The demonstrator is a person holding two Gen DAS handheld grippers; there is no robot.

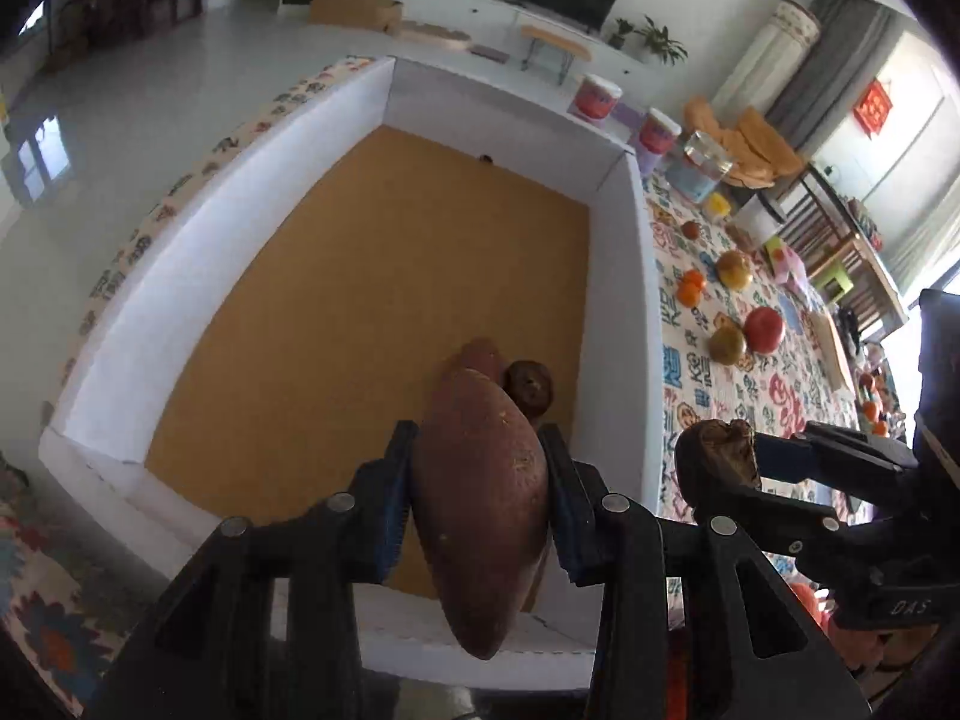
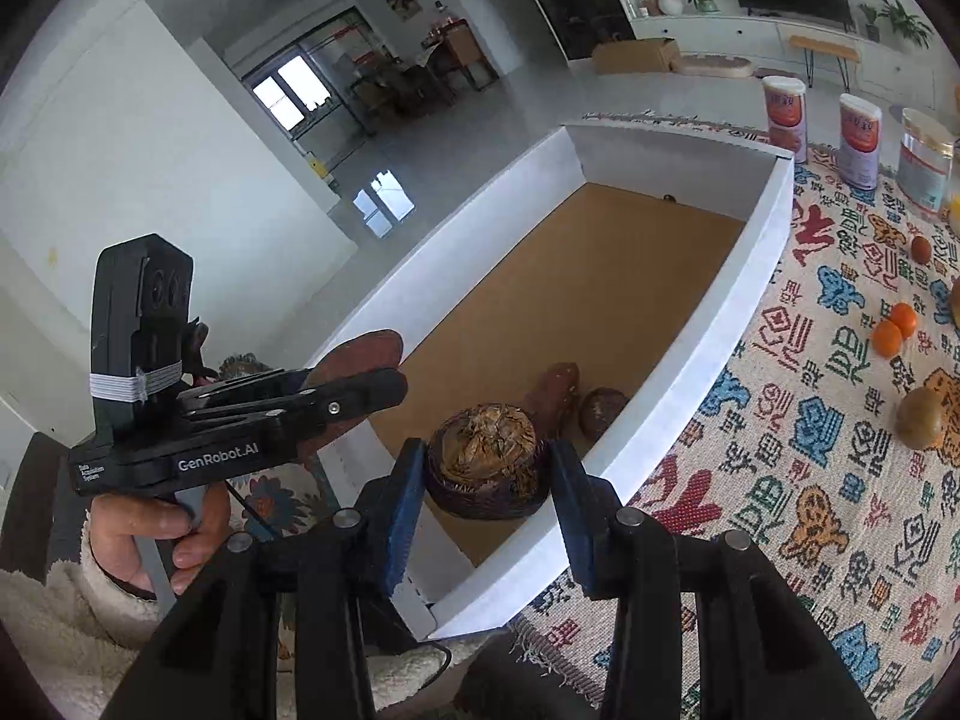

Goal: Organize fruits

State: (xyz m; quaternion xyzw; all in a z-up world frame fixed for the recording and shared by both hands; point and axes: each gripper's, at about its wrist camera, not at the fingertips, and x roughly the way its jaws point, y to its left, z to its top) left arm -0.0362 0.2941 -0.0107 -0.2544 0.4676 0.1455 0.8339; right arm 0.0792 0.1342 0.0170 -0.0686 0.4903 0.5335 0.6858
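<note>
Left tool (image 1: 480, 504) clamped on a sweet potato (image 1: 483, 516), hanging over the near end of the white box (image 1: 624, 276). Right tool (image 2: 489, 492) clamped on a dark round fruit (image 2: 487, 459), above the box's near corner. In the box: another sweet potato (image 2: 555, 399) touching a small brown fruit (image 2: 603, 411). Oranges (image 2: 894, 330) and an apple (image 1: 763, 330) sit loose on the patterned tabletop (image 2: 780, 480), right of the box.
</note>
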